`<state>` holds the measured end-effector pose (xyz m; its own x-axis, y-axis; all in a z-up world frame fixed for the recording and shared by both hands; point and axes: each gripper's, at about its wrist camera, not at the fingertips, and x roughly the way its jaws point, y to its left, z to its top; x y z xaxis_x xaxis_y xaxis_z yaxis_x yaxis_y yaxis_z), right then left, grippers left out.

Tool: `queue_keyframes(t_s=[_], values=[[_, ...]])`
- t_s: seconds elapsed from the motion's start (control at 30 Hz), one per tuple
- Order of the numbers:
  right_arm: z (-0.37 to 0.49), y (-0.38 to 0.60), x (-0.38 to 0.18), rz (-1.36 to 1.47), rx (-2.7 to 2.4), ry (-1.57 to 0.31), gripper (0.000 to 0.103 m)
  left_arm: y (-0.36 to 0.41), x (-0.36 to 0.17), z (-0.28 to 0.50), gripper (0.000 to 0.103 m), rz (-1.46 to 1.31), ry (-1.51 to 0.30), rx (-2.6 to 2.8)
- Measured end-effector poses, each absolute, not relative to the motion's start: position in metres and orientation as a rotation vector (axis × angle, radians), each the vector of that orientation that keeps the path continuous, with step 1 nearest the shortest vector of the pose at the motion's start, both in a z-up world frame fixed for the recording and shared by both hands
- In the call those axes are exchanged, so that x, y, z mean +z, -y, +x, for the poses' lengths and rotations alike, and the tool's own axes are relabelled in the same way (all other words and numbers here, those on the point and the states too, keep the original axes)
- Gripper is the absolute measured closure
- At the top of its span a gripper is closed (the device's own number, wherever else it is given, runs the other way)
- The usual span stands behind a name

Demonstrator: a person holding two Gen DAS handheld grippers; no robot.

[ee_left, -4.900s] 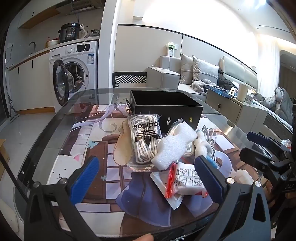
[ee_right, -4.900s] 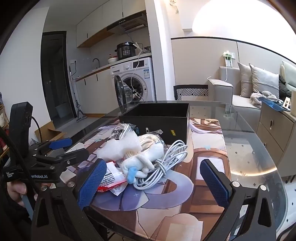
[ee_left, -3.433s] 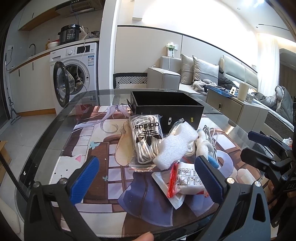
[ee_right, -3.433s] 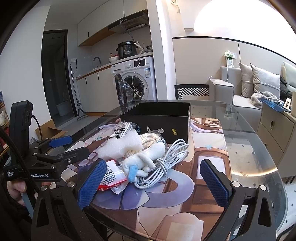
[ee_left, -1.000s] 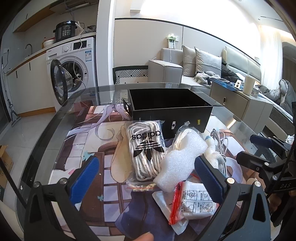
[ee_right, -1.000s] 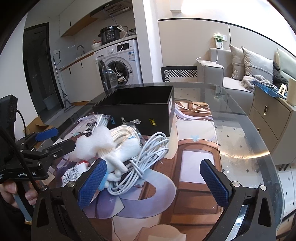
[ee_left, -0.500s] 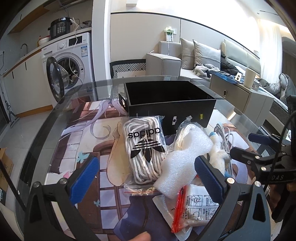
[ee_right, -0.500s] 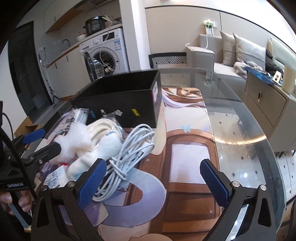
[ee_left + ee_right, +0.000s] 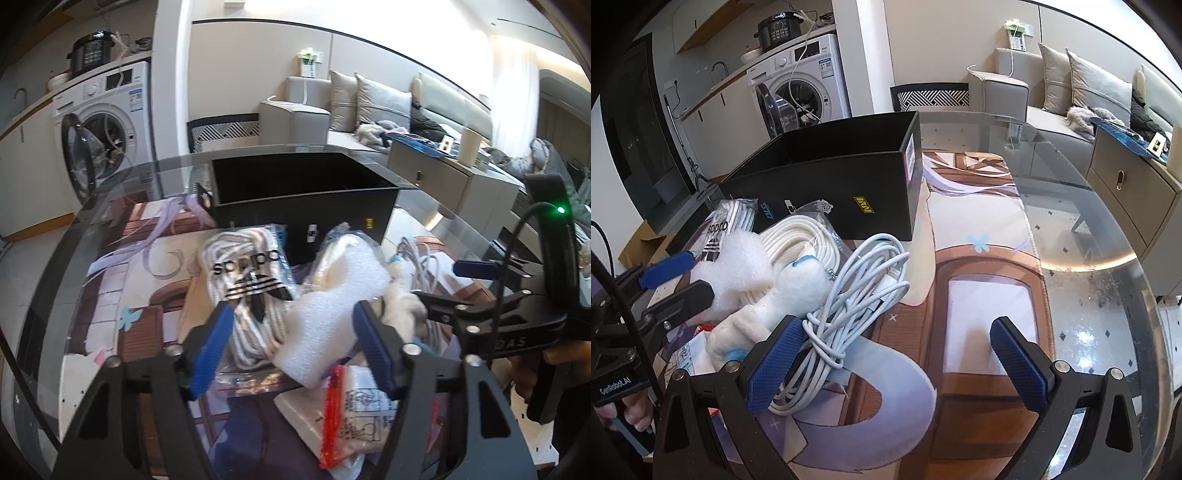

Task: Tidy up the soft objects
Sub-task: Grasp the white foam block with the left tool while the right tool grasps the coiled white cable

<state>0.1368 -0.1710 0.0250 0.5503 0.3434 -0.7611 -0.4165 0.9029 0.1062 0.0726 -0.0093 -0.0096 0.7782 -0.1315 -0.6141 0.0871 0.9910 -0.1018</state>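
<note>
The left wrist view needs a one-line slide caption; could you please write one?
Left gripper, jaws closing around white foam beside bagged laces, black box behind.

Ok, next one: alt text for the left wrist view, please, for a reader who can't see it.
The left gripper, jaws closing, reaches over a white foam piece that lies between its blue pads, in a pile on a glass table. Beside the foam lies a bagged white rope, behind them an open black box, and the right gripper enters from the right.
</note>
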Motion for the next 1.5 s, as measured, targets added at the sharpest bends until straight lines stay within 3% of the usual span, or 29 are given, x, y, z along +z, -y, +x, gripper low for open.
queue_keyframes(t_s=[0.2, 0.37, 0.53, 0.6, 0.77, 1.27, 1.5], values=[[0.137, 0.168, 0.026, -0.112, 0.45, -0.886, 0.0, 0.014, -0.007, 0.07, 0.044, -0.076, -0.674, -0.167], [0.134, 0.171, 0.029, -0.12, 0.452, -0.89, 0.0, 0.018, -0.005, 0.067, 0.037, -0.061, -0.673, -0.18], [0.136, 0.171, 0.027, -0.1, 0.455, -0.9, 0.0, 0.022, -0.009, 0.071, 0.037, -0.038, -0.681, -0.17], [0.136, 0.167, 0.026, -0.107, 0.457, -0.902, 0.0, 0.021, -0.011, 0.073, 0.041, -0.036, -0.688, -0.163], [0.139, 0.163, 0.024, -0.12, 0.458, -0.916, 0.0, 0.019, -0.014, 0.077, 0.061, -0.051, -0.696, -0.173], [0.131, 0.196, 0.031, -0.153, 0.409, -0.916, 0.001, 0.01, -0.006, 0.069, 0.062, -0.102, -0.662, -0.208], [0.124, 0.169, 0.024, -0.228, 0.437, -0.896, 0.026, 0.005, -0.001, 0.068, 0.062, -0.11, -0.65, -0.183]])
